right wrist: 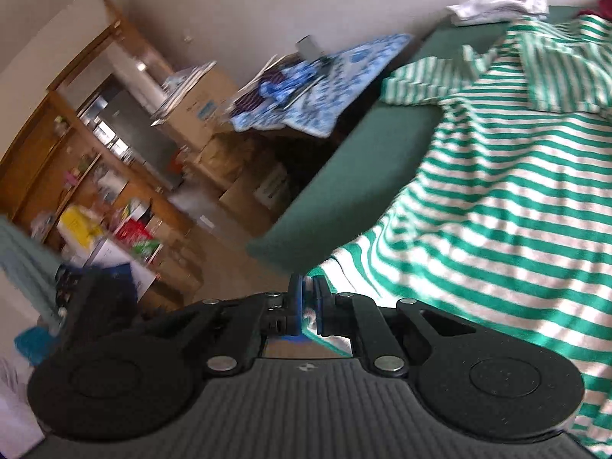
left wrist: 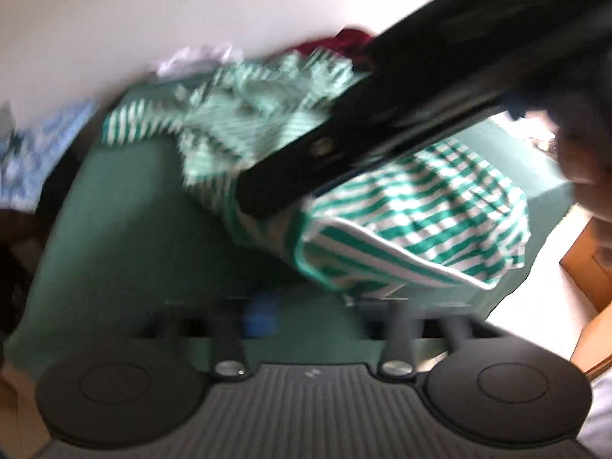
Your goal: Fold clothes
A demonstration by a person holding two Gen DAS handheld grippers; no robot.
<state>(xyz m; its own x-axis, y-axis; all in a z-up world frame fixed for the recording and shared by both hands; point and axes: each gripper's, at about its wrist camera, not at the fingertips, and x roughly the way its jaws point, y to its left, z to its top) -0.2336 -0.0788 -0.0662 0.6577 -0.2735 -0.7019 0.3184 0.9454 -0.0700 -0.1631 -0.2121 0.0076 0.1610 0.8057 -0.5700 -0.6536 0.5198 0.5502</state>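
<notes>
A green-and-white striped shirt lies rumpled on a dark green surface. In the left wrist view, my right gripper reaches in as a black bar from the upper right and lifts a fold of the shirt. The right wrist view shows its blue pads pressed on the edge of the striped shirt, so my right gripper is shut on it. My left gripper is blurred at the bottom of its view, fingers apart and nothing between them. The shirt's hem hangs just beyond its right finger.
A white garment and dark red clothing lie at the far end of the green surface. Beside it, a blue patterned cloth covers cardboard boxes. Wooden shelves stand further left. A hand shows at the right.
</notes>
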